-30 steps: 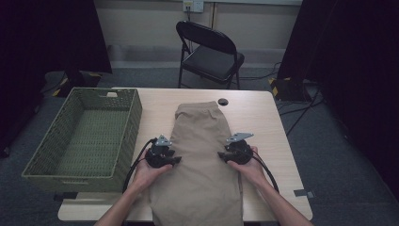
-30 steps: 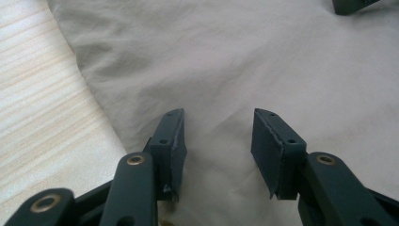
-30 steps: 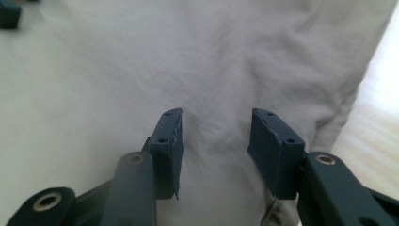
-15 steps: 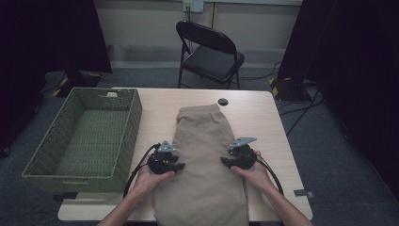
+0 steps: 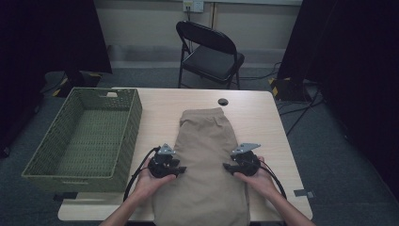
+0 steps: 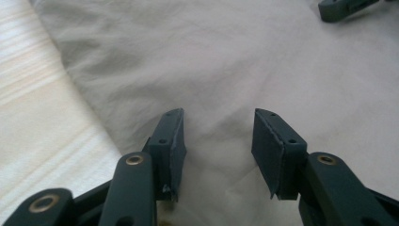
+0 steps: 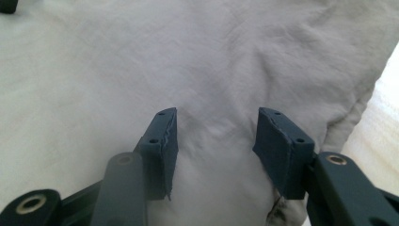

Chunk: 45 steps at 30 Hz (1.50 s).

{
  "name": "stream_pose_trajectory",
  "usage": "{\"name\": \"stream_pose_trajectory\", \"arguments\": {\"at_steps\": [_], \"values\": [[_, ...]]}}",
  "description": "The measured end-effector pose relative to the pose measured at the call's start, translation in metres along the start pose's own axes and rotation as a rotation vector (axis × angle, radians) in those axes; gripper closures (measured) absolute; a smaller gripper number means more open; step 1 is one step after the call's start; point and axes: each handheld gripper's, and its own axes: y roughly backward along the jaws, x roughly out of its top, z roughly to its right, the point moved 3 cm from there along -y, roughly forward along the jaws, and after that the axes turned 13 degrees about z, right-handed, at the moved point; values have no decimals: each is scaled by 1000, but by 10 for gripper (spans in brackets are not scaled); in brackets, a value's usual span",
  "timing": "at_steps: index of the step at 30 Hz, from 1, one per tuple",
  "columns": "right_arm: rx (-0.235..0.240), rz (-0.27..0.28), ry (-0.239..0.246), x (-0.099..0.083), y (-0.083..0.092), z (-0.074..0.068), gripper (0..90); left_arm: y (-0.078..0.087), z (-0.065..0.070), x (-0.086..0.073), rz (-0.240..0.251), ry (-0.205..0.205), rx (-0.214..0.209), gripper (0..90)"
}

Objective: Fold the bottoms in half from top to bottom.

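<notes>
Both my grippers sit on the tan trousers, jaws apart and gripping nothing.

My left gripper [image 5: 180, 169] rests at the trousers' [image 5: 207, 165] left edge, near the table's [image 5: 256, 101] front edge, jaws partly spread over flat cloth with no fold between the pads. My right gripper [image 5: 227, 166] sits at the right edge; its jaws have just been opening and stand about as wide, bare cloth beneath them. The trousers run lengthwise from the table's front edge toward its far edge, right of the green basket [image 5: 134, 113].
</notes>
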Motion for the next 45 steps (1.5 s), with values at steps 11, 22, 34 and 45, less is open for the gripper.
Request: {"name": "stream_pose_trajectory", "arguments": {"at_steps": [11,22,34,45], "values": [[39,-61,35,-2,10,-20,475,18,19,-10,-67,-38,-28,550],[45,38,-11,27,3,-10,438,16,5,15,-7,-2,-51,590],[-45,96,0,60,-50,29,555,-37,-42,36,7,25,79,652],[21,28,-37,25,-42,19,530,-21,-22,22,-33,-17,19,650]]}}
